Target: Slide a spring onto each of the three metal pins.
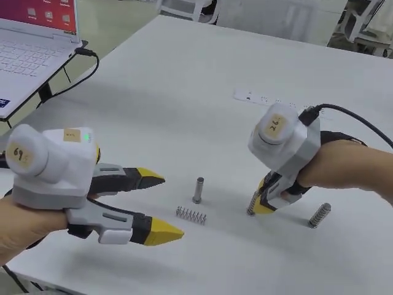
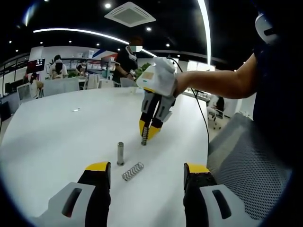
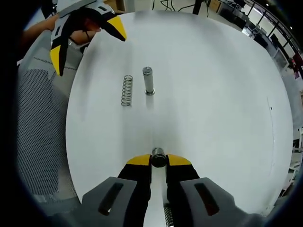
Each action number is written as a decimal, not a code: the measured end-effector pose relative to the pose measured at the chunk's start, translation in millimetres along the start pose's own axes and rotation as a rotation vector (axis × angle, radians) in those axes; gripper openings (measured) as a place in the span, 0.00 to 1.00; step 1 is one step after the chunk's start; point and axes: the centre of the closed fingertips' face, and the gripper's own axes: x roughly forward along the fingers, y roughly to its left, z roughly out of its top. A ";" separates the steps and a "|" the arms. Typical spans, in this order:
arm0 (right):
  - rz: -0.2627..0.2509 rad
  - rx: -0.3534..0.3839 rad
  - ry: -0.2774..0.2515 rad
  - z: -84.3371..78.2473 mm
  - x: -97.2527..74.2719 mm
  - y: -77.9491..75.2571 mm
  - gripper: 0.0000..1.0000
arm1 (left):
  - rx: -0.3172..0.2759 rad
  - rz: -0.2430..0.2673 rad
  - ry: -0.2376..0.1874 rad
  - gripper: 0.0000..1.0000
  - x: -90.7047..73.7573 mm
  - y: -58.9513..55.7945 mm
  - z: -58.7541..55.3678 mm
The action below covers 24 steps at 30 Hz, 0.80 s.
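A bare metal pin (image 1: 198, 189) stands upright mid-table, and a loose spring (image 1: 190, 214) lies just in front of it. Both the bare pin (image 2: 120, 153) and the spring (image 2: 132, 171) sit ahead of my left gripper (image 2: 147, 170), which is open with nothing between its jaws; it is at the lower left (image 1: 158, 206). My right gripper (image 1: 264, 203) is shut on a second pin (image 3: 158, 157) that wears a spring (image 2: 145, 135), its lower end at the table. A third pin with a spring on it (image 1: 319, 215) rests to the right.
A white laptop (image 1: 31, 43) on a stand with a black cable (image 1: 80, 77) sits at the far left. A white power strip (image 1: 264, 98) lies at the back of the table. Office chairs (image 1: 362, 24) stand beyond the far edge.
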 end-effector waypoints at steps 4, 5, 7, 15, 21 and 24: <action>0.001 0.001 0.004 -0.2 0.1 1.0 0.09 | 0.001 -0.001 -0.003 0.57 -0.1 -0.3 0.7; 0.001 0.001 0.006 -0.2 0.1 1.1 0.09 | 0.001 0.000 -0.003 0.57 -0.4 -0.1 0.9; 0.003 0.001 0.008 -0.6 0.4 1.5 0.09 | 0.001 0.001 -0.004 0.57 -1.0 0.2 1.1; -0.008 -0.002 0.000 0.6 -0.6 0.0 0.14 | 0.002 0.002 -0.005 0.57 -1.7 -0.3 1.5; -0.004 -0.012 -0.017 4.4 -5.5 3.9 0.20 | 0.003 0.002 -0.008 0.57 -1.9 -0.3 2.0; -0.007 -0.026 -0.031 9.0 -8.4 5.8 0.22 | 0.005 0.000 -0.007 0.57 -1.2 -0.9 2.3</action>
